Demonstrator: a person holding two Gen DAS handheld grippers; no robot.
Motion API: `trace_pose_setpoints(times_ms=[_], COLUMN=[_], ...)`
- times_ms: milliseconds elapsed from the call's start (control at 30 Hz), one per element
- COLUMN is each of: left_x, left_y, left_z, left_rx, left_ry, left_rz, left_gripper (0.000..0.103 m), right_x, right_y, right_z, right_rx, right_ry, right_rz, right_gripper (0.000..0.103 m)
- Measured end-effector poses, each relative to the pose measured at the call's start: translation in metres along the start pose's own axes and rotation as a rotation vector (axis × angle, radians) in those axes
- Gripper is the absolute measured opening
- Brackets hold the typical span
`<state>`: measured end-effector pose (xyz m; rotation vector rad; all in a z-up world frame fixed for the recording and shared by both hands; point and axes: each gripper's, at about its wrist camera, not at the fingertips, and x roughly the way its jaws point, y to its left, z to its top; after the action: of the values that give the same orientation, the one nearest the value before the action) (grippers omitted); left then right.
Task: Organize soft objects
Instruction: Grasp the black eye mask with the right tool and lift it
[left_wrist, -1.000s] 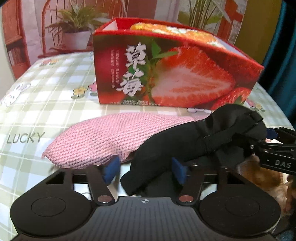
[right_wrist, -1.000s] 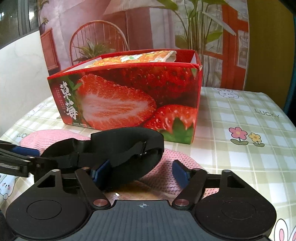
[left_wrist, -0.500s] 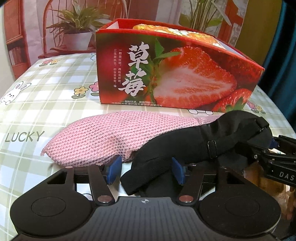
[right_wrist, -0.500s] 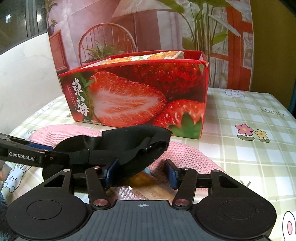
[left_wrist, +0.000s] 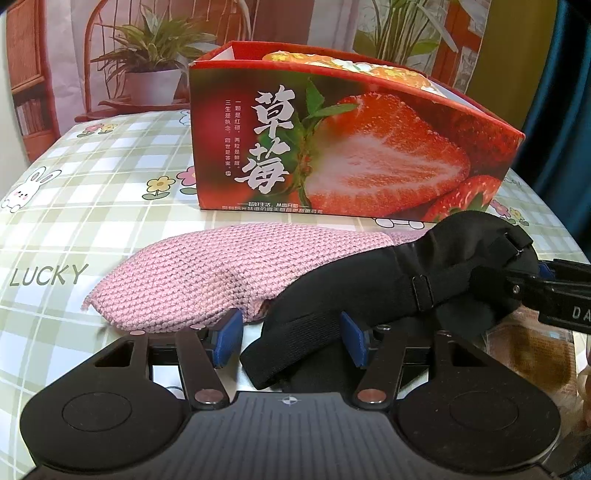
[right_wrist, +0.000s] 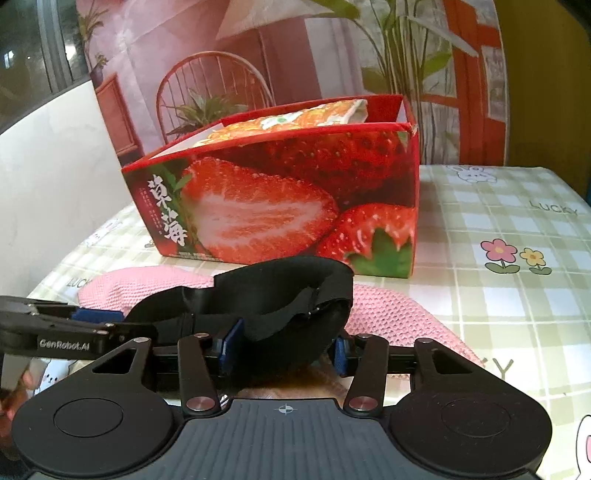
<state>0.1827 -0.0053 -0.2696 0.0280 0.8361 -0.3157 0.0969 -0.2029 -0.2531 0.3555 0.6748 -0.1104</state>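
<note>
Green-checked cloth covers your tabletop (left_wrist: 92, 192). Nearest you, the black padded sleep mask with elastic strap (left_wrist: 369, 280) lies across the pink knitted pouch (left_wrist: 207, 269). Your left claw (left_wrist: 291, 338) and right claw (right_wrist: 282, 349) both straddle it, jaws apart, not clamped. Behind stands the red strawberry-printed cardboard box (left_wrist: 351, 147), which looms nearer than a second ago.
</note>
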Motion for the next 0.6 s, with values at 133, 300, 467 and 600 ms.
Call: trace_pose_setpoints(times_ms=[133,300,467,600], left_x=[-0.001,-0.002,-0.002,-0.003], left_y=[0.001,0.003,0.005,0.006], left_z=[-0.001,-0.001,0.0,0.0], left_rx=[-0.004,-0.013,-0.023,-0.029], left_ry=[-0.004,-0.005,-0.004,-0.005], left_rz=[-0.007,-0.013,-0.018,-0.022], left_gripper=[0.061,0.062,0.061,0.061], right_x=[-0.003,-0.014,-0.022,-0.027], right_y=[-0.003,-0.005,-0.002,0.002], right_z=[0.001,0.003,0.001,-0.003], right_rx=[0.025,0.046,0.023,0.007], right_ry=[0.0,-0.045,-0.06,-0.064], right_rz=[-0.002,-0.01,-0.007,-0.007], right_gripper=[0.036,0.02,0.012,0.012])
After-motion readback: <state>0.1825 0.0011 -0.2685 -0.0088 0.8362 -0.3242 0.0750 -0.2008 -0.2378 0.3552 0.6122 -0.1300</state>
